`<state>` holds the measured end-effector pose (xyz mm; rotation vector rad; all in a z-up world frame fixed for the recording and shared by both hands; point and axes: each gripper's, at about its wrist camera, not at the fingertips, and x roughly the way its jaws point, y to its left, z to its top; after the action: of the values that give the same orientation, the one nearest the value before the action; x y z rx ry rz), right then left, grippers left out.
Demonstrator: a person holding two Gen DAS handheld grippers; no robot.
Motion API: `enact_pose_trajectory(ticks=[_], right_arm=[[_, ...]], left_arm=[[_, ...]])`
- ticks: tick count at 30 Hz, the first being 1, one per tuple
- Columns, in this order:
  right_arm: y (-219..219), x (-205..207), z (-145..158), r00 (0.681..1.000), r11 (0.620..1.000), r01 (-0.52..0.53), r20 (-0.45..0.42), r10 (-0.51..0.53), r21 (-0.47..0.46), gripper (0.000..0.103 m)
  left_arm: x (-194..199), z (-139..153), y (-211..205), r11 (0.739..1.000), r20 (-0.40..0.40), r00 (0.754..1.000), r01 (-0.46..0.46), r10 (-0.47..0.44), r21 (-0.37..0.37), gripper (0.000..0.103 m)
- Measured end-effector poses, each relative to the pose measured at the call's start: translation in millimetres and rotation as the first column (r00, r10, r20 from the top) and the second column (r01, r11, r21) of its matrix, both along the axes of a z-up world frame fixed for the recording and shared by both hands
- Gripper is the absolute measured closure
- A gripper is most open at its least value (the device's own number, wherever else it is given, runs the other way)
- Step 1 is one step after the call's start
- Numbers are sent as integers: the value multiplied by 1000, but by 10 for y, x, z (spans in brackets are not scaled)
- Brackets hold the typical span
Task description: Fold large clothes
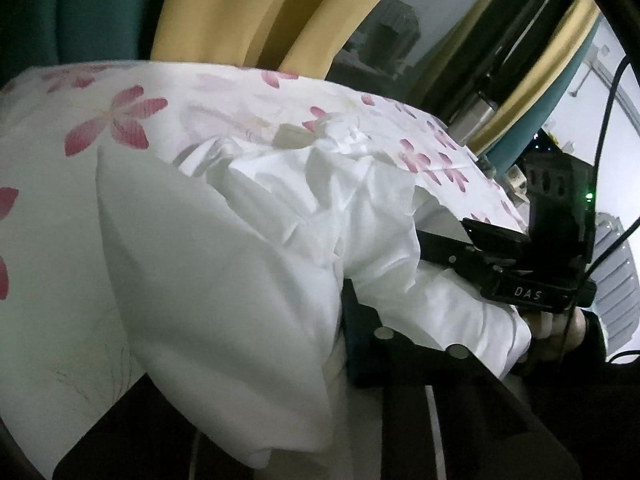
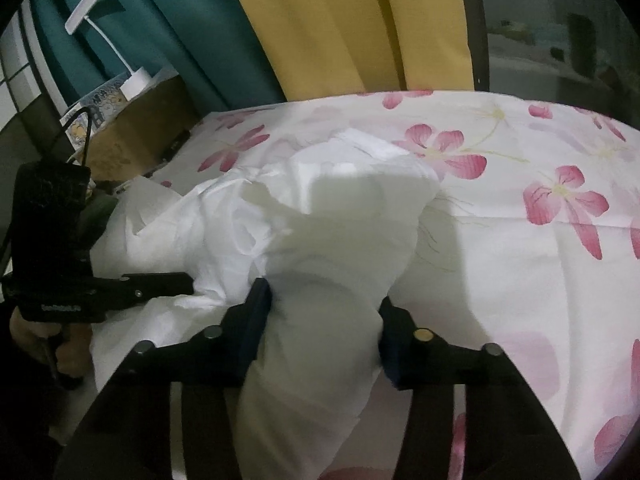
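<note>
The right gripper (image 2: 324, 328) is clamping a thick bunched fold of the white garment (image 2: 320, 216), its two dark pads pressing the cloth from either side; the fabric is bulging up above the pads and hanging down between the gripper's arms. The left gripper (image 2: 188, 280) is reaching in from the left in the right wrist view, its fingers running into the crumpled white cloth; in the left wrist view its own fingertips are buried under the cloth, so I cannot tell whether it is gripping. A hand (image 2: 36, 320) is holding that gripper's handle from below. The garment is lying heaped across the near part of a bed, on a white sheet with pink flowers (image 2: 540, 200); one smooth flap is draping toward the left wrist camera. Behind the bed, yellow curtains (image 2: 340, 28) and teal curtains (image 2: 160, 40) are hanging side by side; a white desk lamp (image 2: 116, 48) is standing on a surface at the far left.
</note>
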<state>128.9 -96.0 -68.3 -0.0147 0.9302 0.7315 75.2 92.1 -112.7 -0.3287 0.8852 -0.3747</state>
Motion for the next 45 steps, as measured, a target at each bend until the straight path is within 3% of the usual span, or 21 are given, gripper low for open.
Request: enact_pose_trajectory(ticks=[5,11,30,45], right_arm=[[26,-88,152,998,1000,-8,56,8,10,79],[61,-197,353,994,999,-26,105,22,39,84],[544,-487,827,969,989,-127,224,109,71,86],[1145,-609,850,955,975,-211,228,191,68,86]], left_arm=[[-97,88,59,999,29,999,-25,25,-27,85],[-256,303,103,999,87,995,-39,41,-28,86],[-727,699,561,990,204,970,-140,131,30,86],[-1002,714,1053,972,224,951,-230,213,52,86]])
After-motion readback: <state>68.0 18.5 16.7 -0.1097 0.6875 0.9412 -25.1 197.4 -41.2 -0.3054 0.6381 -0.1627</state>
